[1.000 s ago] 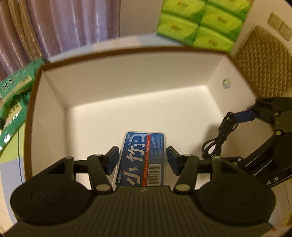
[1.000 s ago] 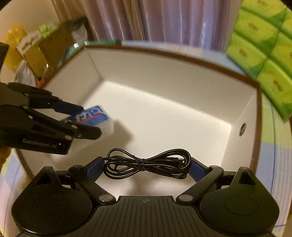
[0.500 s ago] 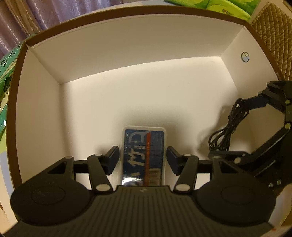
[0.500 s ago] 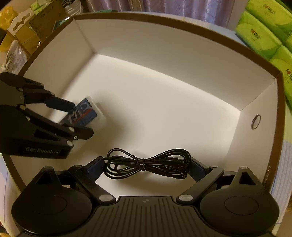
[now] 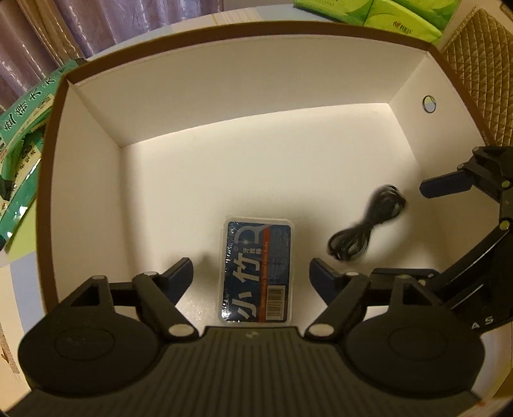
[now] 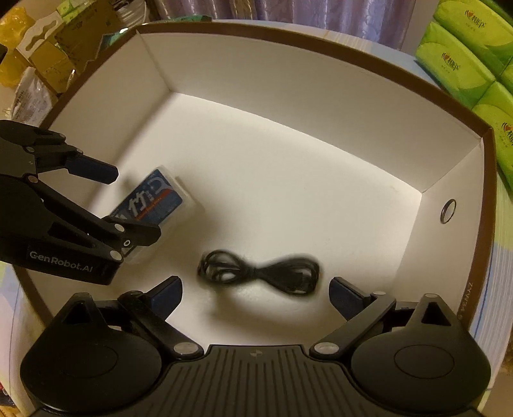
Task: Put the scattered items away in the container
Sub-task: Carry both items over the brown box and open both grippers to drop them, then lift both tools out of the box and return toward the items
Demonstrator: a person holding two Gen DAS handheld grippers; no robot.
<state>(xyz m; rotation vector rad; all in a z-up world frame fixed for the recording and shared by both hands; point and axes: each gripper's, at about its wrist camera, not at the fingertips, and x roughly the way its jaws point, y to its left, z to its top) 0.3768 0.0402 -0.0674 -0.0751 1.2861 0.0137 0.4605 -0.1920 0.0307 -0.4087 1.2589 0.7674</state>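
A white box with a brown rim [image 5: 224,35] [image 6: 320,48] fills both views. A clear case with a blue label [image 5: 256,269] [image 6: 154,199] lies flat on its floor. My left gripper [image 5: 251,272] [image 6: 126,203] straddles the case with its jaws opening, and the pads stand clear of the case's sides. A bundled black cable [image 6: 259,272] [image 5: 365,221] is blurred just above or on the floor, loose between the spread fingers of my right gripper [image 6: 255,290], which is open. The right gripper's blue fingertip [image 5: 445,187] shows at the right edge of the left wrist view.
Green tissue packs [image 5: 384,12] [image 6: 465,64] are stacked behind the box. Green cartons [image 5: 19,134] lie to its left, yellow and brown packaging [image 6: 38,48] beyond that. A quilted seat back [image 5: 481,64] stands at the right. The right wall has a round hole [image 5: 429,104].
Both grippers have tipped down into the box and opened. The left one let go of the case, which now lies on the floor. The right one released the cable, which is dropping.
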